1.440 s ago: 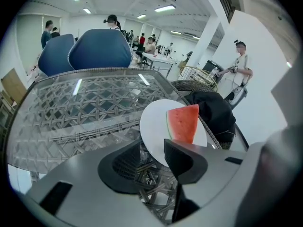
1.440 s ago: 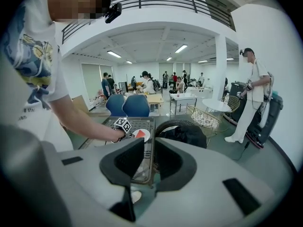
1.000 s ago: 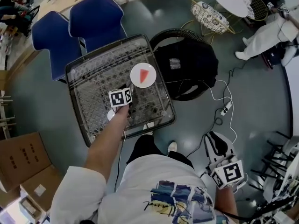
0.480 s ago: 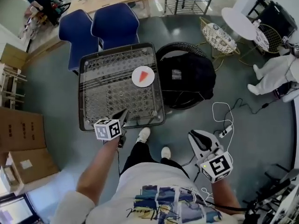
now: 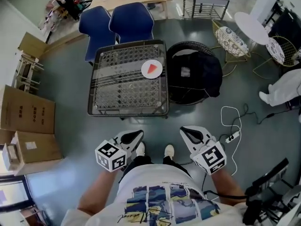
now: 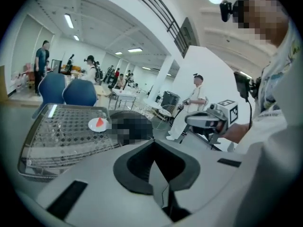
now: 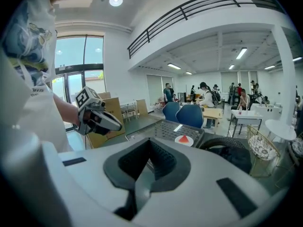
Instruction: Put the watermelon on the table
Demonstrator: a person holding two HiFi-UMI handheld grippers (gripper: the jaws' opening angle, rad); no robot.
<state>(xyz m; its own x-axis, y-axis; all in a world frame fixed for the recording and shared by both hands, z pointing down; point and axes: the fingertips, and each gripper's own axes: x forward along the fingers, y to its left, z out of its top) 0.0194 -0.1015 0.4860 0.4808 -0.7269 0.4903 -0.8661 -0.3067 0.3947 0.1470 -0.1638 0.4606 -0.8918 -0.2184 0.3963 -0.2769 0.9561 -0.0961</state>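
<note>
Pulled back from the near edge of the tabletop, the left gripper [image 5: 137, 134] now hangs close to the person's waist, level with the right gripper [image 5: 184, 130]. The square glass-topped table [image 5: 117, 95] lies farther off in the head view. Both claws are closed tight, pad against pad, with nothing between them.

The red watermelon wedge [image 5: 152, 68] lies flat on a round white plate [image 5: 145, 73]. That plate sits on the tabletop by its right edge, toward the far right corner, well apart from both grippers. By that lie the task looks finished.

Should the wedge need taking again, it is probably light. If it is real fruit, its flesh would be soft, wet and easily bruised, and the pointed tip likely to break. The safest hold seems to be across the wide rind end, with a gentle squeeze. The plate's rim is the other choice, stiff but smooth and liable to slip.
</note>
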